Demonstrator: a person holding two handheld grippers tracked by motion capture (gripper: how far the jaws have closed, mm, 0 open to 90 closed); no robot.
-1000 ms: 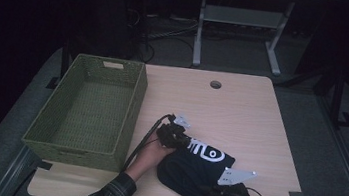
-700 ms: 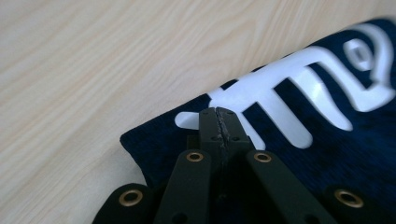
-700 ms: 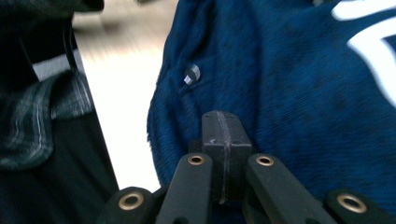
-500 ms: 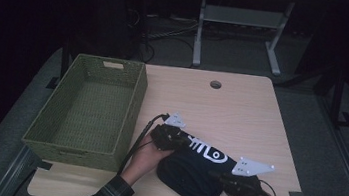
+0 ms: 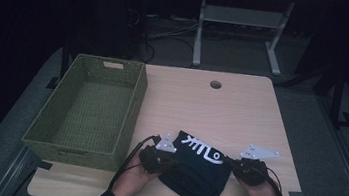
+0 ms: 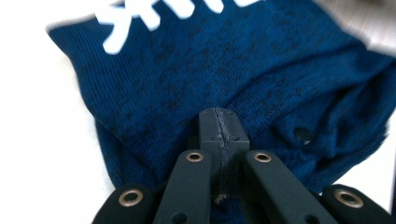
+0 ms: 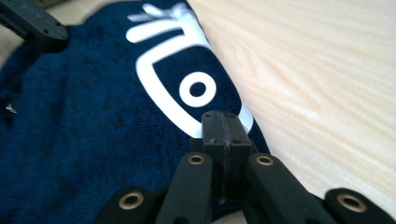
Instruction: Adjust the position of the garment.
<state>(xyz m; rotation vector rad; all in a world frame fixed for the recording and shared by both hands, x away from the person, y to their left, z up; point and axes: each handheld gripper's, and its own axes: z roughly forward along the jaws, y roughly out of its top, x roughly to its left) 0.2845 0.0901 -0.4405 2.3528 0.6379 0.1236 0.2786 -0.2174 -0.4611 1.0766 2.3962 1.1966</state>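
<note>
High view: a dark blue garment (image 5: 197, 169) is pinched at both ends on the table (image 5: 241, 111).
Left gripper (image 5: 157, 157) at 9 o'clock and right gripper (image 5: 247, 170) at 3 are closed on cloth, probably for lifting toward the basket (image 5: 134, 103).

Dim room, grey floor (image 5: 311, 120), metal stand (image 5: 240, 20)

A green woven basket (image 5: 85, 110) stands on the left of the pale wooden tabletop (image 5: 240, 116), near a round hole (image 5: 215, 84) at its far edge.
</note>
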